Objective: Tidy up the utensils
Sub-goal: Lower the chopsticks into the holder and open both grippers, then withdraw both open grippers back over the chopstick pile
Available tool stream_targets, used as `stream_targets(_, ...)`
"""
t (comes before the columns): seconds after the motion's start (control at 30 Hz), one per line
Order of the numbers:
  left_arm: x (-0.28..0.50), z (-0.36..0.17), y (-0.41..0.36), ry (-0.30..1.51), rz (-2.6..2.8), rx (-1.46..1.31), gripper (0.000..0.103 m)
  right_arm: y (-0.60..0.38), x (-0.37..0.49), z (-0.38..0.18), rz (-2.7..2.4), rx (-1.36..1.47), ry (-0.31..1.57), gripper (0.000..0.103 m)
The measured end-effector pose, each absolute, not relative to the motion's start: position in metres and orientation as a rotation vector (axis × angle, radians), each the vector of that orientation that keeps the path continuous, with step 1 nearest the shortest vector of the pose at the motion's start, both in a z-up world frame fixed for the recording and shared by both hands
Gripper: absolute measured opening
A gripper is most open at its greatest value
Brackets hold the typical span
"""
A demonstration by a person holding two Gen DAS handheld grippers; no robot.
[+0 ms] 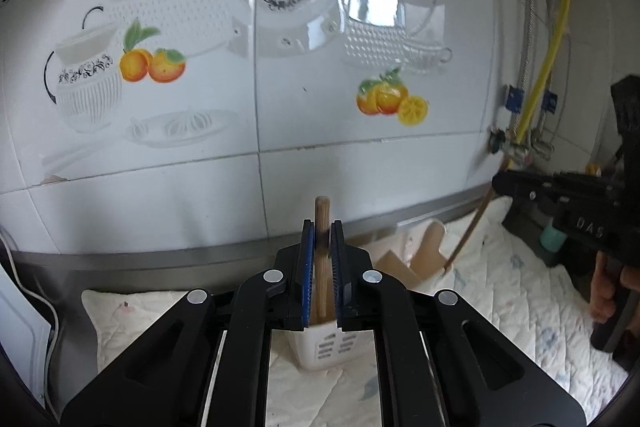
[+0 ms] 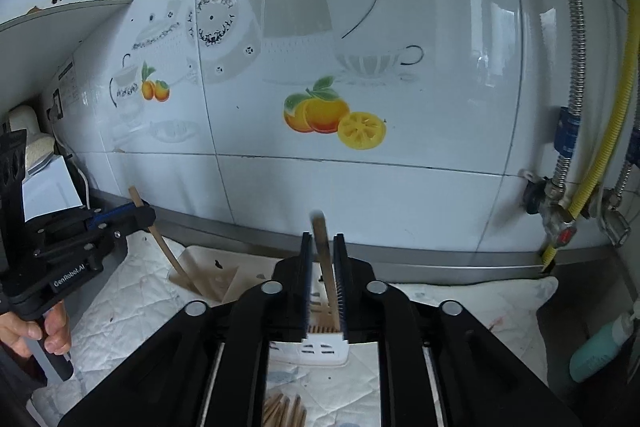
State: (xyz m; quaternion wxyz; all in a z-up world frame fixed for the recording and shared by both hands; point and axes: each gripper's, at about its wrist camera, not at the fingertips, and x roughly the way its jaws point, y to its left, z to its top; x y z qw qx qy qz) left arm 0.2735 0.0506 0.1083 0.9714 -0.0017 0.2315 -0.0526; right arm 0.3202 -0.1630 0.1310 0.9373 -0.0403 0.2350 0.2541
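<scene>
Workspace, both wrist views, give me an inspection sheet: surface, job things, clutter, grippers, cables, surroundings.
Surface: white quilted cloth over a steel counter.
Job's things: white slotted utensil holder; wooden spatula in the wooden box; bundle of wooden sticks on the cloth.
Clutter: teal bottle at the right.
Grippers: left gripper jaws shut on a wooden stick; right gripper jaws closed around a wooden utensil handle.
Cables: white cord at the left; yellow hose and metal hose to a valve.
Surroundings: tiled wall with orange decals.
</scene>
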Motion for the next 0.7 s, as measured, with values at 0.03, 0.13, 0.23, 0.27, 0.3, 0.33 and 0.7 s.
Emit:
stream_targets(0.03, 0.271, 0.108, 0.049, 0.473, -0.106, 0.002, 0.011, -0.165, 0.316, 0.131, 0.514, -0.084, 0.473, 0.018)
stream_targets(0.13, 0.263, 0.107, 0.048, 0.483, -0.113, 0.007, 0.032, -0.171, 0.304, 0.133, 0.513, -0.087, 0.465, 0.019)
stream_targets(0.23, 0.251, 0.104, 0.044, 0.484, -0.11, 0.017, 0.044, -0.177, 0.289, 0.133, 0.506, -0.091, 0.45, 0.022)
stream_targets(0.27, 0.247, 0.104, 0.044, 0.481, -0.112, 0.017, 0.044, -0.179, 0.281, 0.133, 0.501, -0.097, 0.442, 0.022)
stream_targets(0.3, 0.242, 0.104, 0.044, 0.48, -0.121, 0.008, 0.046, -0.18, 0.276, 0.132, 0.498, -0.102, 0.436, 0.022)
stream_targets(0.33, 0.237, 0.104, 0.045, 0.482, -0.128, 0.003, 0.047, -0.183, 0.268, 0.131, 0.499, -0.101, 0.434, 0.023)
stream_targets(0.7, 0.184, 0.081, 0.037, 0.497, -0.151, 0.01, 0.072, -0.199, 0.187, 0.099, 0.486, -0.115, 0.456, 0.031)
